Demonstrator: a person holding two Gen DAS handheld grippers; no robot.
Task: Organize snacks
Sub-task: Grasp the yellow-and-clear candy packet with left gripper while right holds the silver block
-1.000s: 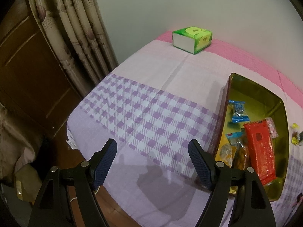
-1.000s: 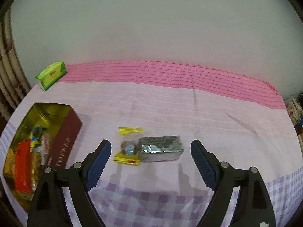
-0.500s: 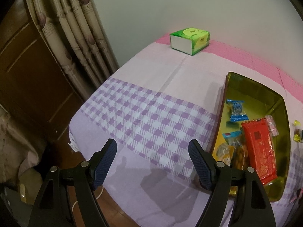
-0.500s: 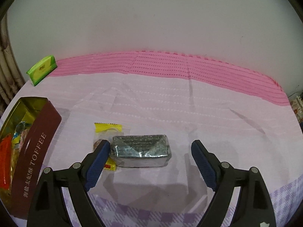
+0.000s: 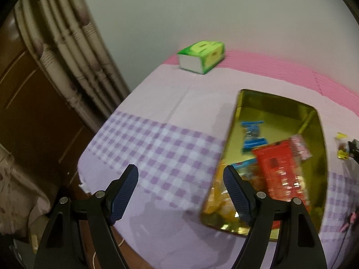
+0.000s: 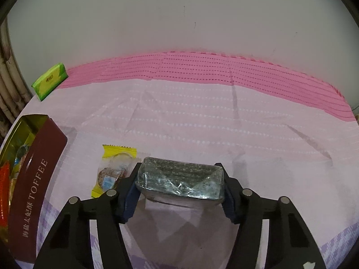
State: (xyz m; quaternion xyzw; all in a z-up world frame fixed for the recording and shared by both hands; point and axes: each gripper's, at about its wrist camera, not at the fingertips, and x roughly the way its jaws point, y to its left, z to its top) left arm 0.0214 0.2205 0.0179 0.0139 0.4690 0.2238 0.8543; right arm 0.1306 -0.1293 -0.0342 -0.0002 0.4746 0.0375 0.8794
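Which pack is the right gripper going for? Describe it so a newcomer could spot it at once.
On the pink and purple tablecloth, look just right of the open maroon toffee tin. Beside the tin lies a yellow-edged clear snack packet, and right of that the dark speckled brick-shaped pack, between the closing jaws of the right gripper. It alone is blocky, grey-green and wrapped in glossy film.

Both wrist cameras look steeply down the tongs; both see the toffee tin [image 5: 278,103].

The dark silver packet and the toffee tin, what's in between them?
A yellow-edged snack packet lies flat on the cloth between the dark silver packet and the toffee tin; the right wrist view shows it.
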